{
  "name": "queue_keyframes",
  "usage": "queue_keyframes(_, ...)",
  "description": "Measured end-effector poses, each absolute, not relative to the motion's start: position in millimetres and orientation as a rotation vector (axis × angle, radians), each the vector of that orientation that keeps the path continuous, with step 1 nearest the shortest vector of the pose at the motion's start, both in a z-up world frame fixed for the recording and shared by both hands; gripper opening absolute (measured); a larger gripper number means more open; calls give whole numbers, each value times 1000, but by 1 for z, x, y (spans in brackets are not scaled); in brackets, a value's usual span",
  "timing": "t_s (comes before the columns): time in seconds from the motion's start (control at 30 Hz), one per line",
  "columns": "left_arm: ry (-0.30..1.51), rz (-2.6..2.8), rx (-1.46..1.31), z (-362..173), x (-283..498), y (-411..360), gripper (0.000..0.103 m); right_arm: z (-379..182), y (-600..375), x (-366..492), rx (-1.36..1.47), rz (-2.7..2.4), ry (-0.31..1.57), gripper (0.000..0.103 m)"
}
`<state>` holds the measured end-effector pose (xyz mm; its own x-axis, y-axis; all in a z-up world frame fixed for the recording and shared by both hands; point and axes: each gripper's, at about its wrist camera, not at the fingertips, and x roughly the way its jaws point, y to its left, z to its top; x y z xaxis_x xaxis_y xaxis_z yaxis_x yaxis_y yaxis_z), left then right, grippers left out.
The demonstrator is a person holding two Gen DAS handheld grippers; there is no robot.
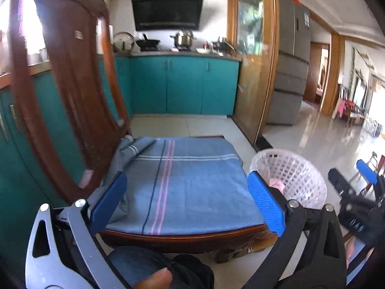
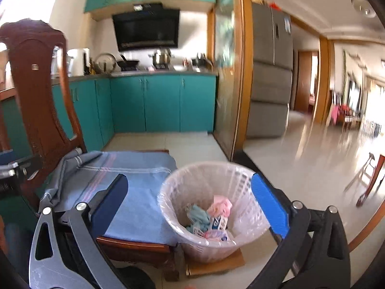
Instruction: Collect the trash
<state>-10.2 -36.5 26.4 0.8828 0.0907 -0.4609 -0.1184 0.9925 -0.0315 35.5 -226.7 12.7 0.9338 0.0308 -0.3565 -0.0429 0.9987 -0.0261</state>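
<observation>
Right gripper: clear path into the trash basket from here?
Probably yes. The right gripper is open and empty, the basket sits just ahead with its top uncovered; the chair stands beside it, not across it.

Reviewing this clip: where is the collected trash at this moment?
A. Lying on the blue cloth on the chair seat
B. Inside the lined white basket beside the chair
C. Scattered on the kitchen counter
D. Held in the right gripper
B: the right wrist view shows pink, teal and white scraps lying inside the bag-lined white basket beside the chair, whose blue cloth is bare.
</observation>
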Motion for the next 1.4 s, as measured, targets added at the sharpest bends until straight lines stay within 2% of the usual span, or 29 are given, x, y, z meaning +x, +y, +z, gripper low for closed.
queue_keyframes(0.33,428,112,-31,37,-42,-35,100,33,-232,3,52,55,296,100)
queue_keyframes(1.4,415,113,-40,37,-47,-37,100,39,-237,-13,56,25,267,100)
